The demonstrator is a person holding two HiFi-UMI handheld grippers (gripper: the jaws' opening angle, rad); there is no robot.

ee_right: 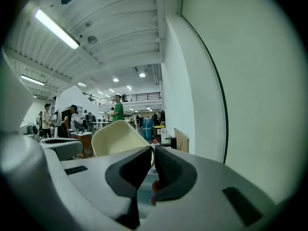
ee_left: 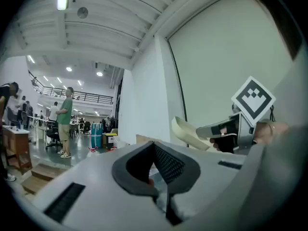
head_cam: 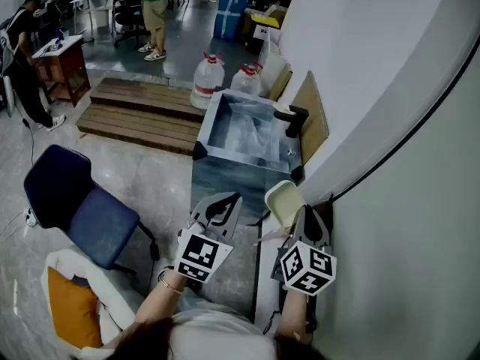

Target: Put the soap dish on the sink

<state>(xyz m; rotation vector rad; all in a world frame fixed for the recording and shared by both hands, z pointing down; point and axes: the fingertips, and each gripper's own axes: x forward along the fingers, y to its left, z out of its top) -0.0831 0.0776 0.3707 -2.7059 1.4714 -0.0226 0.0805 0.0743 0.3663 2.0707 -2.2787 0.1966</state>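
A cream soap dish (head_cam: 283, 200) hangs in the air short of the near end of the metal sink (head_cam: 217, 154), close to the white wall. My right gripper (head_cam: 301, 220) is shut on the dish's near edge. In the right gripper view the dish (ee_right: 115, 137) stands up just left of and beyond the closed jaws of the right gripper (ee_right: 153, 154). My left gripper (head_cam: 218, 211) is beside it on the left, shut and holding nothing. The left gripper view shows the left gripper (ee_left: 155, 148) with its jaws together, and the dish (ee_left: 186, 133) to the right.
A black faucet (head_cam: 290, 117) sits on the sink's right rim. A wooden board (head_cam: 316, 115) leans on the wall behind it. Water jugs (head_cam: 208, 78) and wooden pallets (head_cam: 142, 112) lie beyond the sink. A blue office chair (head_cam: 81, 201) stands left. People stand far back.
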